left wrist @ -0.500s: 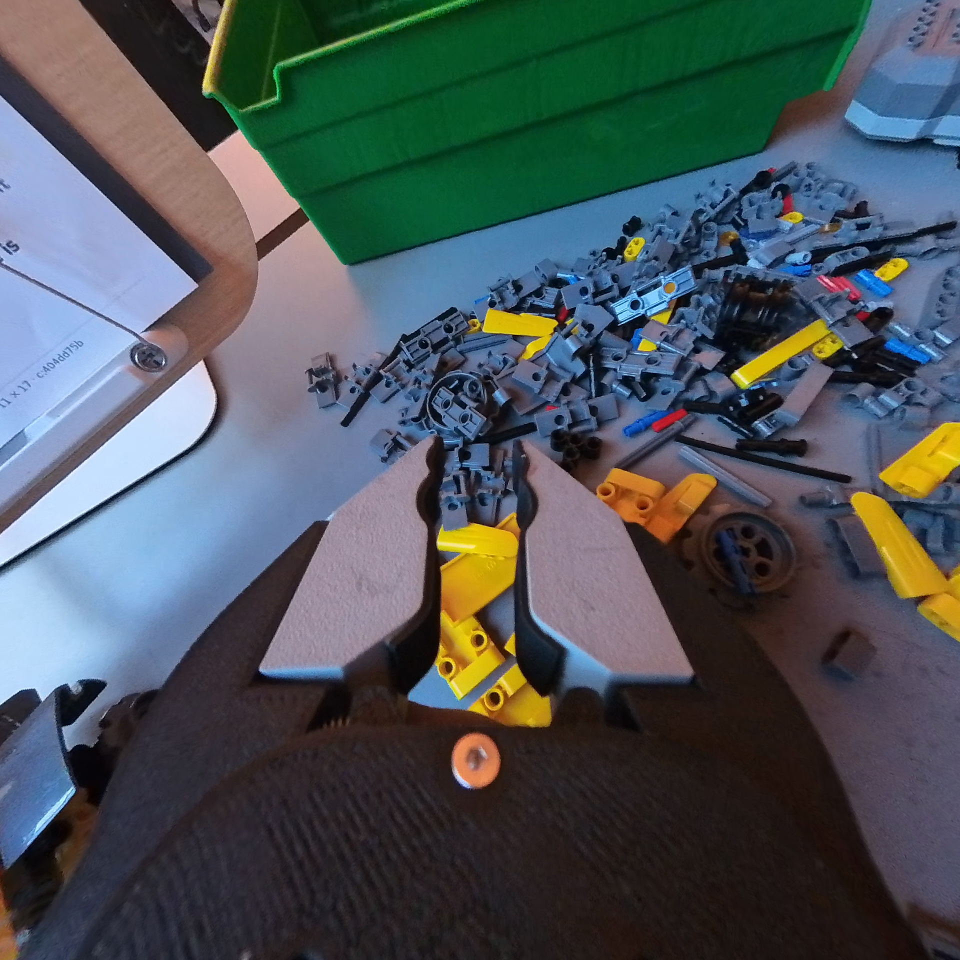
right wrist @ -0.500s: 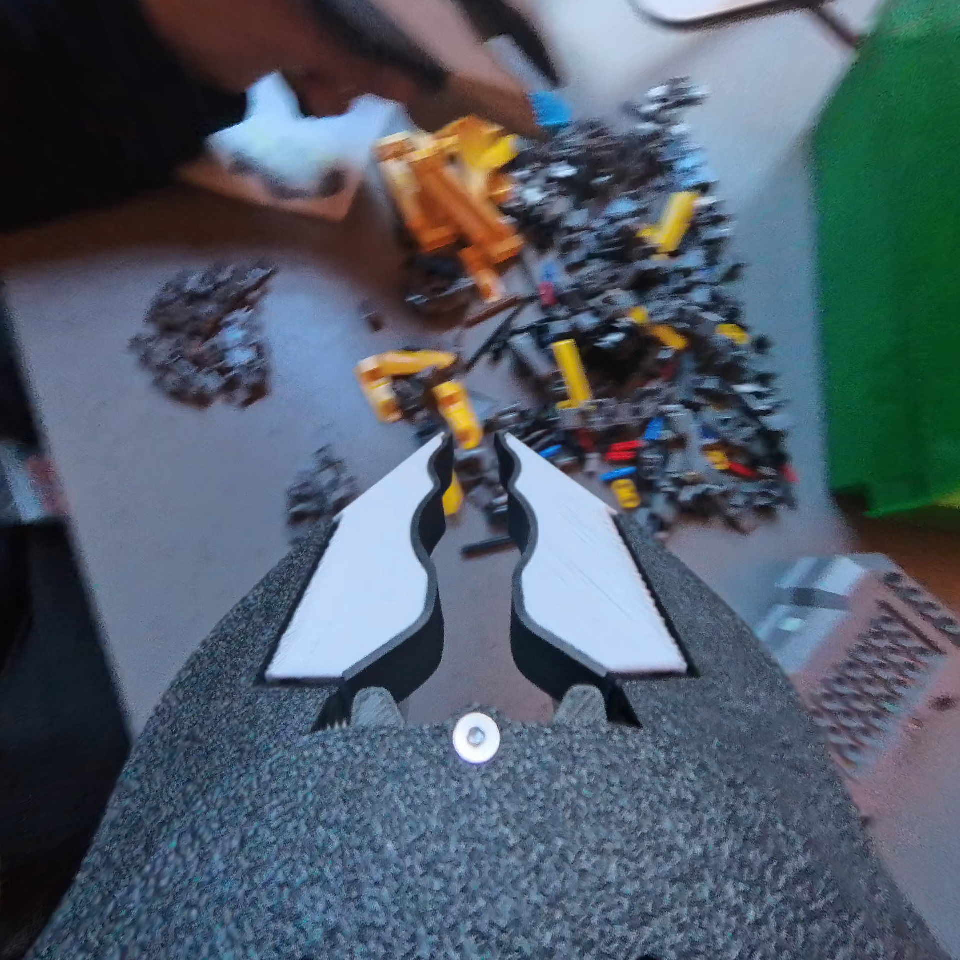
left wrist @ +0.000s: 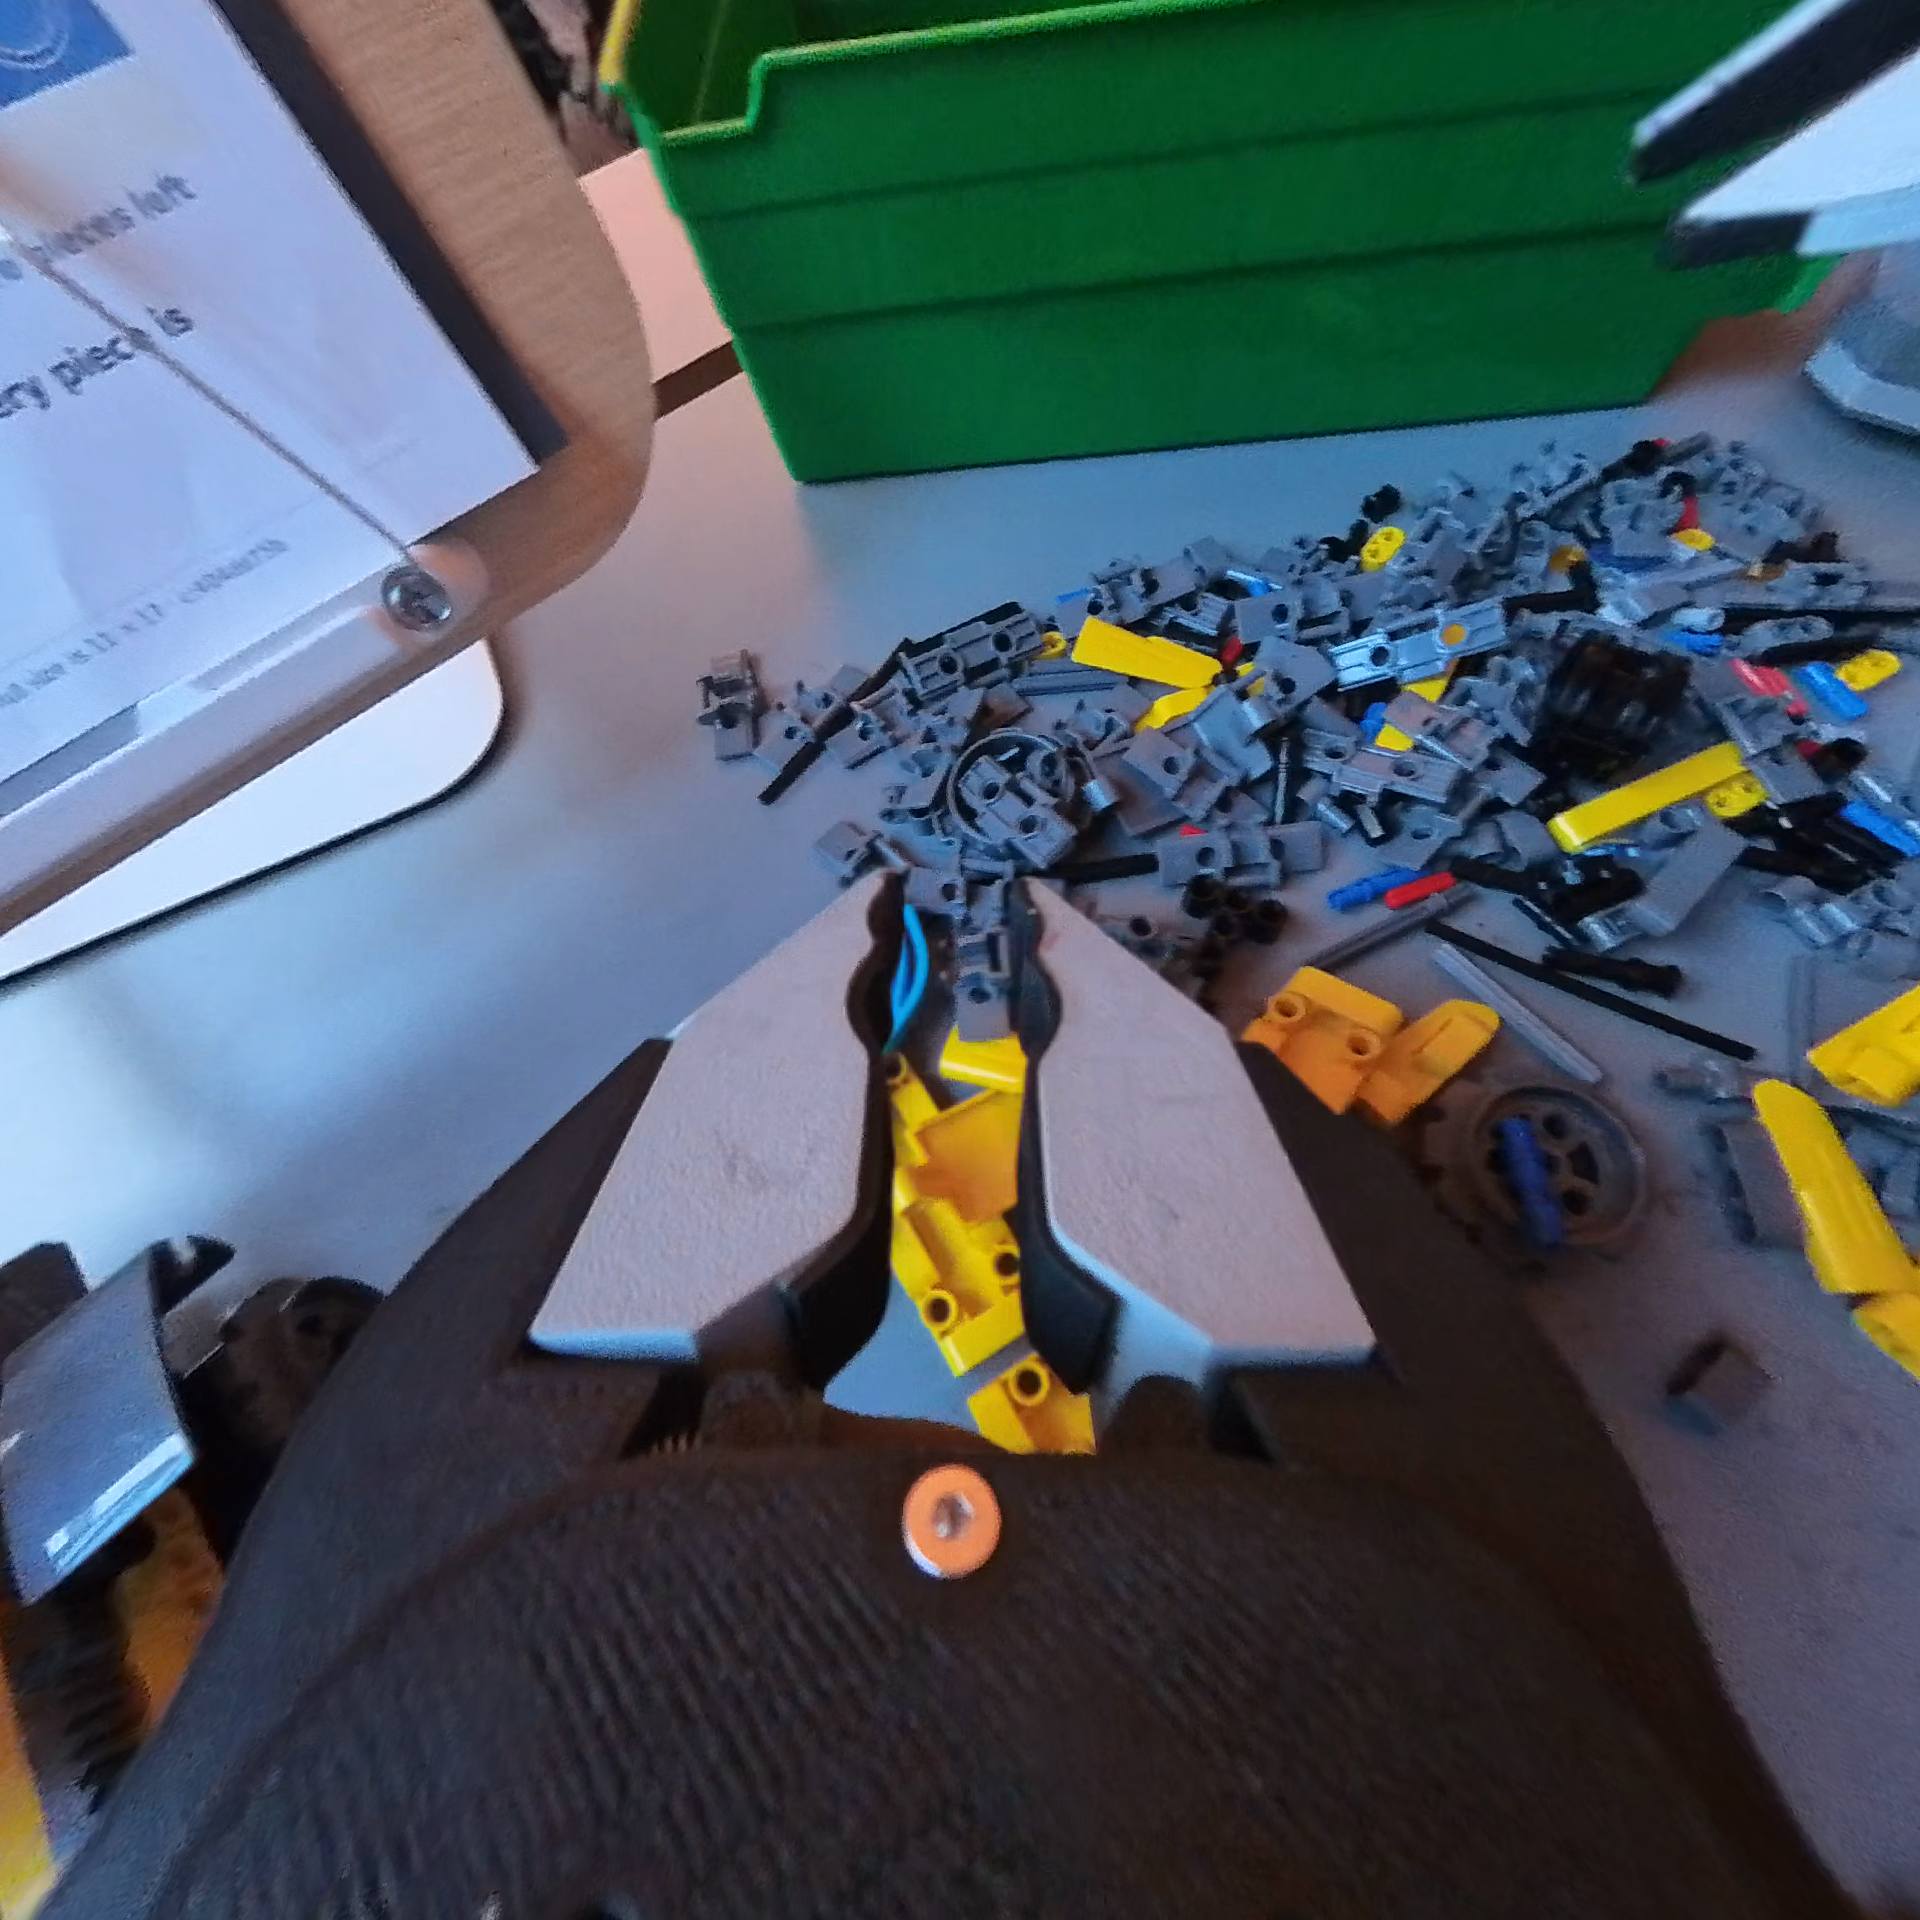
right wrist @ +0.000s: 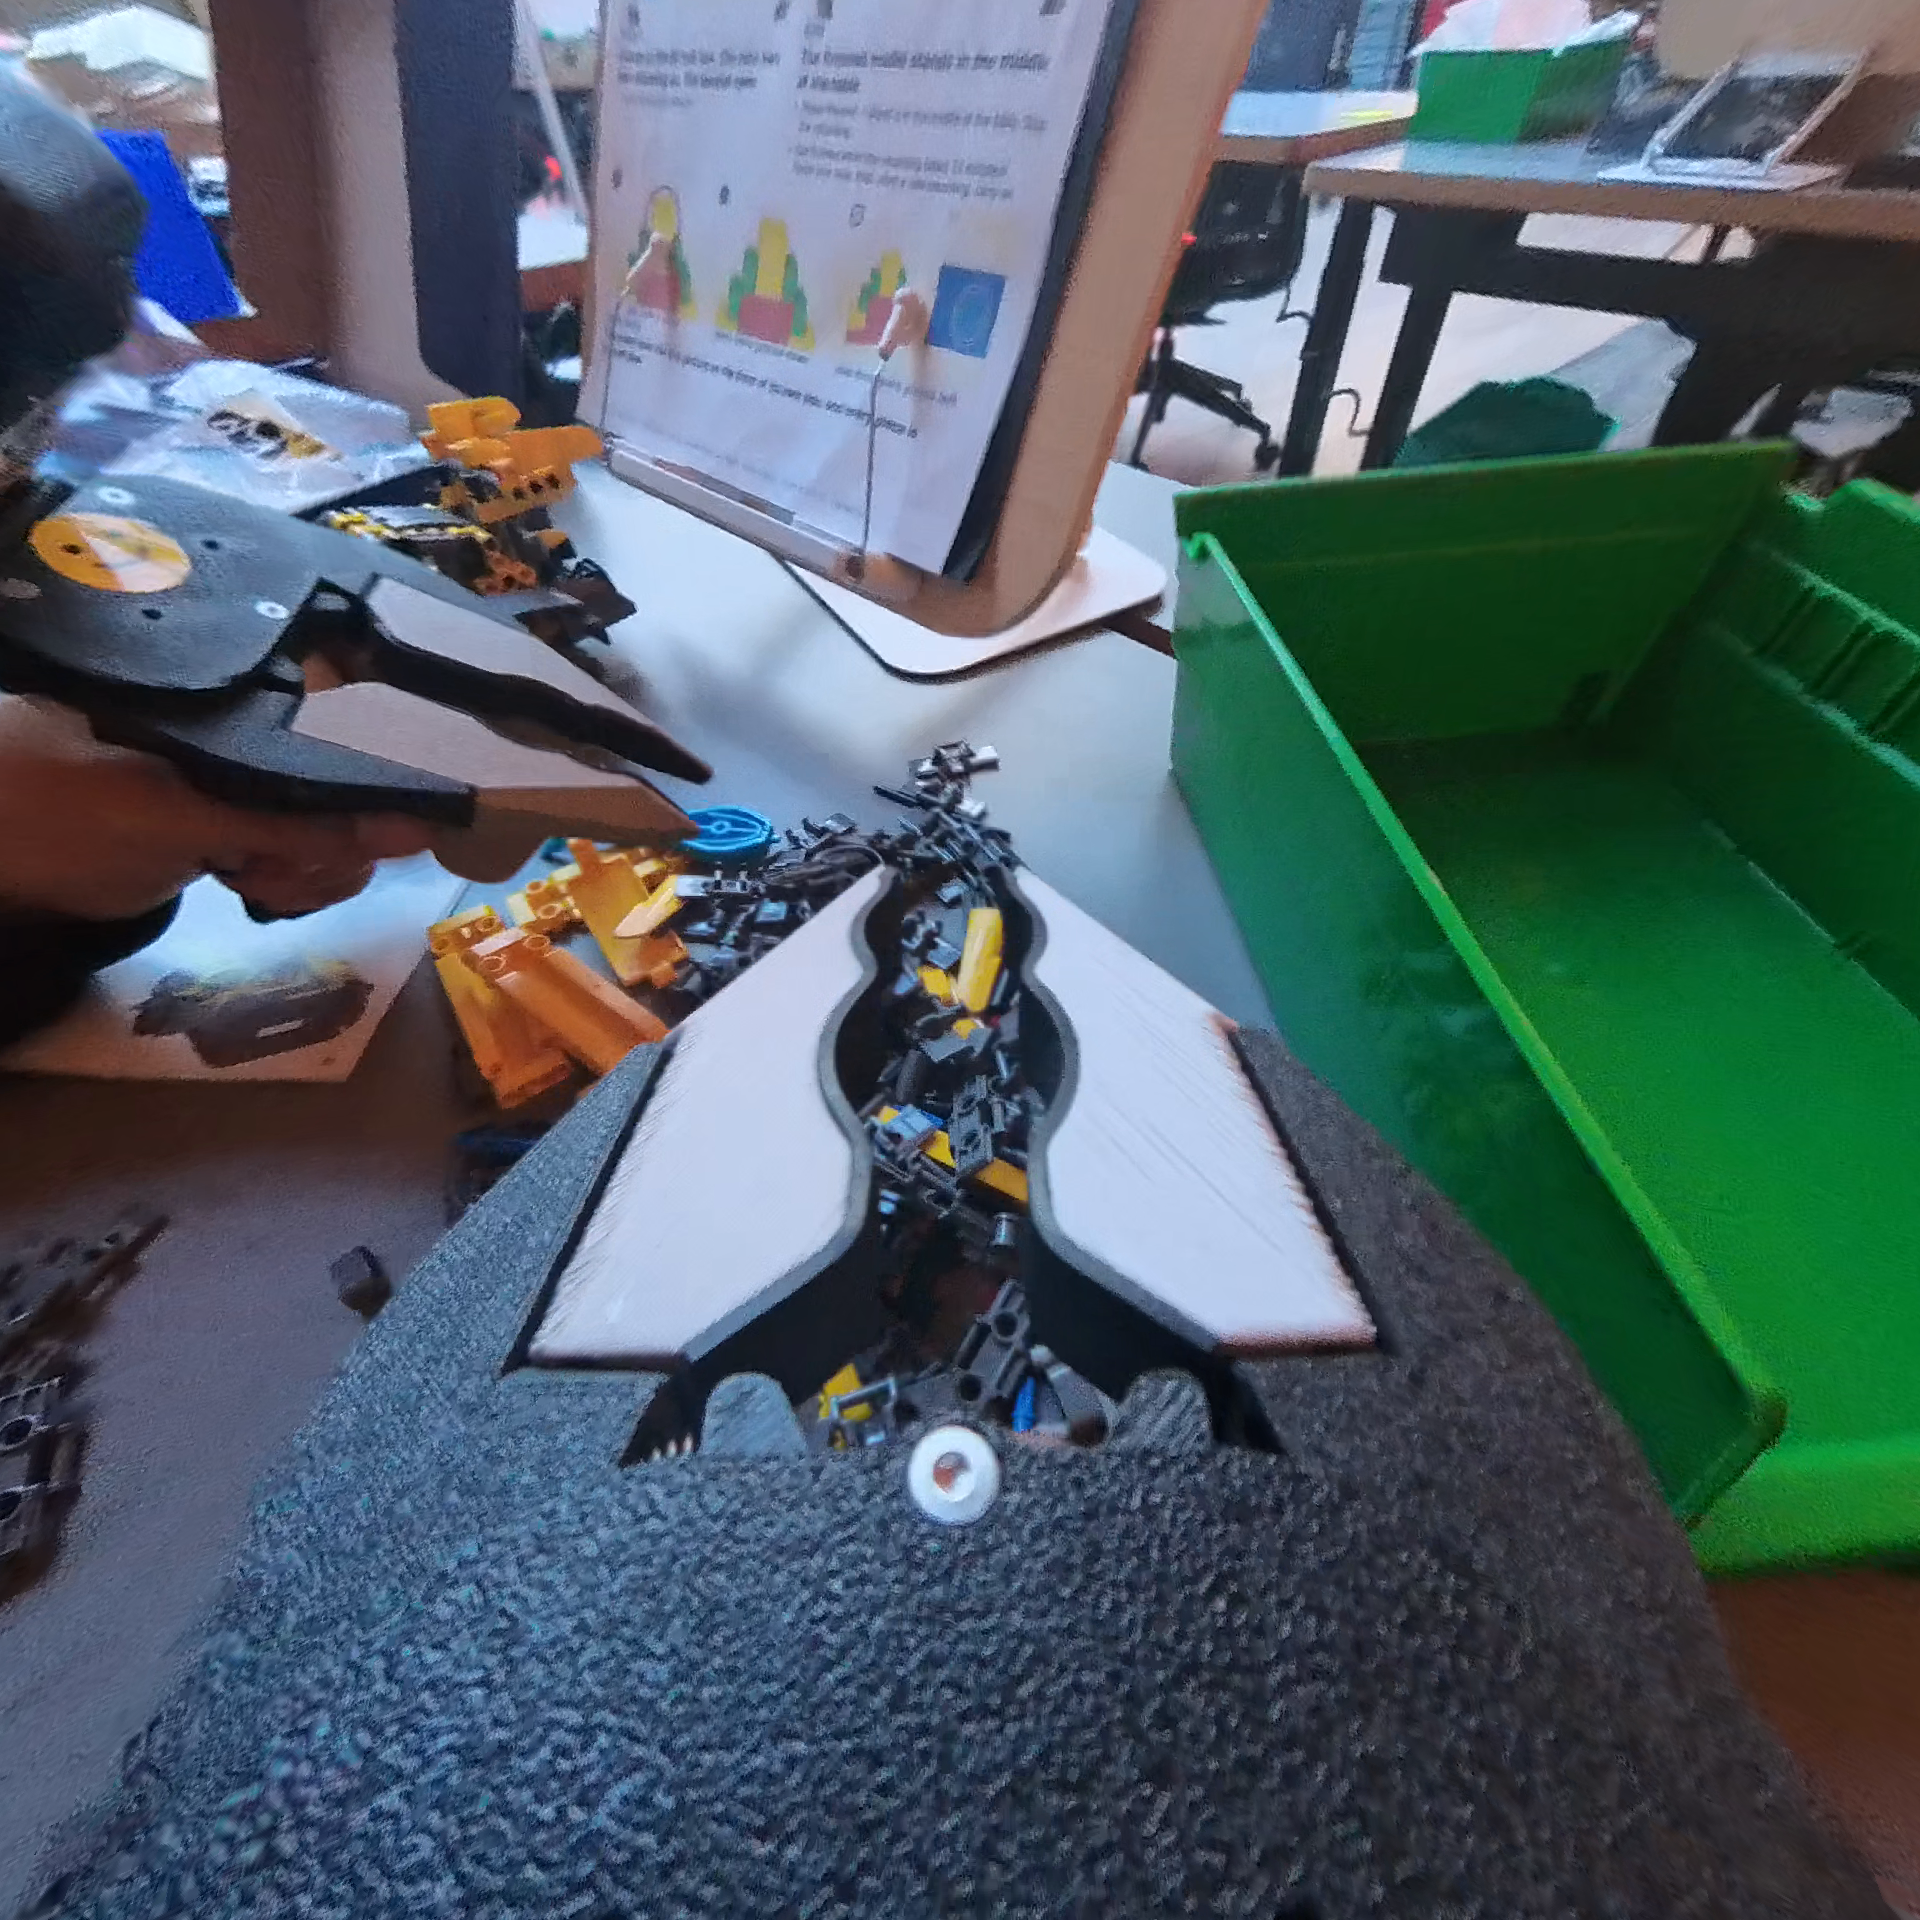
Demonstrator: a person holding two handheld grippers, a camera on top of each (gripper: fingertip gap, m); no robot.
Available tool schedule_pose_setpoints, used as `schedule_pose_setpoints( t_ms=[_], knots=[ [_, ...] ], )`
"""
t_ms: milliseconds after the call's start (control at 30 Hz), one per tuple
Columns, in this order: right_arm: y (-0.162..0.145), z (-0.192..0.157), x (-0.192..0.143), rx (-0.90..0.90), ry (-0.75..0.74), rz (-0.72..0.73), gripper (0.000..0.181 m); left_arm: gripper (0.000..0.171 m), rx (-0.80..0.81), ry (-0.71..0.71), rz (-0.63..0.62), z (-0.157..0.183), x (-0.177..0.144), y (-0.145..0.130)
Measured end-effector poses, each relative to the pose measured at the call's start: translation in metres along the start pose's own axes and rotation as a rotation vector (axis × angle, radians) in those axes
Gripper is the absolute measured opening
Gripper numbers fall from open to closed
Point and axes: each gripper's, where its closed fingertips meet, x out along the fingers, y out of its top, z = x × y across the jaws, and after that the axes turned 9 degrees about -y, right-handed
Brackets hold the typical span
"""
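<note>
Left gripper (left wrist: 951, 914): a thin blue ring-shaped piece (left wrist: 907, 977), not there half a second ago, now sits against the inner face of its left finger; whether the fingers clamp it, cannot tell. Jaws narrowly parted above smooth yellow studded bricks (left wrist: 961, 1226), at the near edge of the brick pile (left wrist: 1351, 727) of grey, black, yellow plastic bits. Right gripper (right wrist: 954, 894): has swung round since then and is sharp now, not blurred; jaws apart, empty, over the pile. Glossy green bin (right wrist: 1558, 935) lies right of the pile.
</note>
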Motion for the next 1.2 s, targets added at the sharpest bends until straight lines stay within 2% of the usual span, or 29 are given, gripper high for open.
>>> schedule_pose_setpoints(
  t_ms=[167,233,267,333,433,500,633,1000,1100,1200],
  knots=[
    [-0.025,0.005,-0.006,0.011,0.007,-0.080,0.016,0.015,-0.120,0.003,0.013,-0.012,0.006,-0.007],
    [-0.021,0.006,-0.008,0.058,0.006,-0.071,0.016,0.014,-0.147,0.016,0.016,-0.015,0.008,-0.008],
    [-0.017,0.006,-0.009,0.082,0.011,-0.054,0.016,0.019,-0.154,0.047,0.019,-0.019,0.008,-0.008],
    [-0.013,0.003,-0.012,0.114,0.033,-0.041,0.016,0.041,-0.165,0.129,0.035,-0.032,0.005,-0.006],
    [-0.014,0.009,-0.013,0.120,0.000,-0.052,0.015,0.055,-0.186,0.156,0.071,-0.038,0.001,-0.002],
    [-0.014,0.011,-0.014,0.131,-0.011,-0.051,0.014,0.054,-0.187,0.144,0.086,-0.038,-0.002,0.001],
    [-0.012,0.009,-0.015,0.155,0.003,-0.040,0.014,0.025,-0.150,0.079,0.079,-0.028,-0.004,0.003],
    [-0.015,0.006,-0.014,0.121,-0.007,-0.055,0.014,0.018,-0.094,-0.064,-0.064,0.001,0.010,-0.016],
    [-0.014,0.005,-0.014,0.117,-0.004,-0.053,0.014,0.023,-0.088,-0.070,-0.112,0.003,0.015,-0.026],
    [-0.014,0.004,-0.014,0.110,-0.004,-0.053,0.014,0.021,-0.078,-0.061,-0.127,0.003,0.017,-0.029]
  ],
)
